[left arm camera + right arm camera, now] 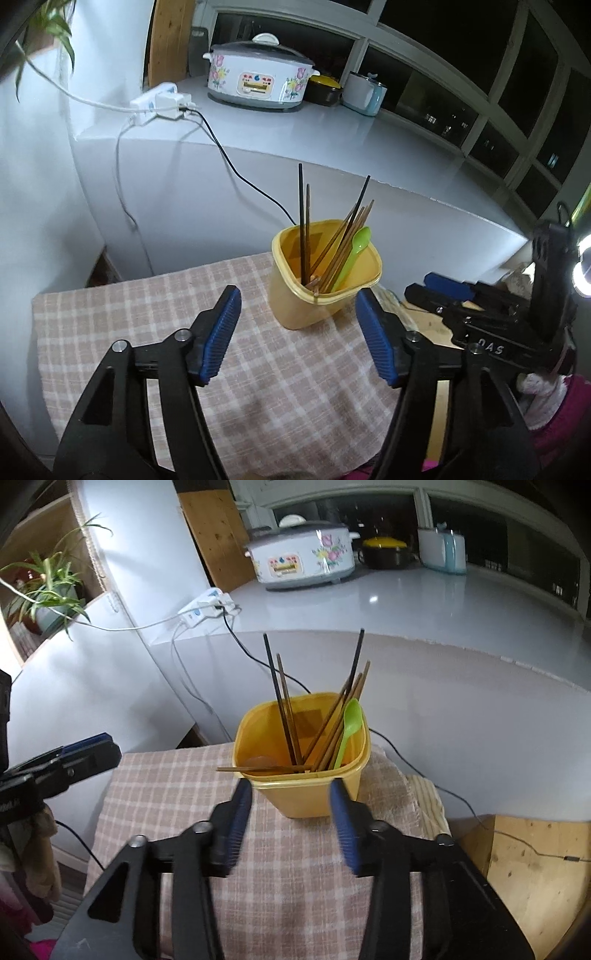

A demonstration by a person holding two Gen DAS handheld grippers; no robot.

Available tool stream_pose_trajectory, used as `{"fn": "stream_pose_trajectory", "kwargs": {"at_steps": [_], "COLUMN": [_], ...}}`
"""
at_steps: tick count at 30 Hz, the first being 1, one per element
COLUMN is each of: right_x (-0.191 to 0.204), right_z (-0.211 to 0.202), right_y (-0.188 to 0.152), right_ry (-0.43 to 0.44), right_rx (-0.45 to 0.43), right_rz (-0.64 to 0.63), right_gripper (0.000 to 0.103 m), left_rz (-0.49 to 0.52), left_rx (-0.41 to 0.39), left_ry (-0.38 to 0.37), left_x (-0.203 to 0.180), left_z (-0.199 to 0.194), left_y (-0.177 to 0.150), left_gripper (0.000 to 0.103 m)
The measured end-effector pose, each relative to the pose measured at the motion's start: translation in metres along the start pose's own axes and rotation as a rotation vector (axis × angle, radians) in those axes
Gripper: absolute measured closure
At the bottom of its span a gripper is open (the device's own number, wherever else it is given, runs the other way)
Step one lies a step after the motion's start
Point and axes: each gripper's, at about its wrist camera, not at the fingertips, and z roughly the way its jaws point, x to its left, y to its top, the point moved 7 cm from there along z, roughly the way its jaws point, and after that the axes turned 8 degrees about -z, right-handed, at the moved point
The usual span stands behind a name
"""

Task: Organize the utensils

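A yellow plastic cup (pixel 291 314) (pixel 303 801) stands on a pink checked cloth (pixel 147 314) (pixel 166 786). It holds several brown and black chopsticks (pixel 303 221) (pixel 284 701) and a green spoon (pixel 354 251) (pixel 349 723). One brown chopstick (pixel 258 768) lies across the cup's near rim, sticking out to the left. My left gripper (pixel 298 295) is open just short of the cup, nothing between its blue pads. My right gripper (pixel 290 786) is also open and empty in front of the cup. Each gripper shows at the edge of the other's view (pixel 443 288) (pixel 92 746).
Behind the cup rises a white counter (pixel 332 140) with a flowered rice cooker (pixel 258 77), a power strip (pixel 159 99) and a black cable running down. A plant (pixel 48 587) sits on a shelf at left. A wooden surface (pixel 535 867) lies to the right of the cloth.
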Motion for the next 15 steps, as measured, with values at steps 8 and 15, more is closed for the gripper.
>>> {"fn": "stream_pose_trajectory", "kwargs": {"at_steps": [8, 15], "right_x": [0.014, 0.016], "right_z": [-0.009, -0.013], "right_y": [0.003, 0.002], "right_ry": [-0.01, -0.026], "right_rx": [-0.019, -0.017], "right_rz": [-0.031, -0.04], "right_gripper": [0.039, 0.039], "left_rz": [0.038, 0.039], "left_rx": [-0.035, -0.043], "left_ry": [0.071, 0.115], "left_x": [0.0, 0.002], "left_z": [-0.015, -0.021], "left_y": [-0.002, -0.002], "left_gripper": [0.021, 0.003]}}
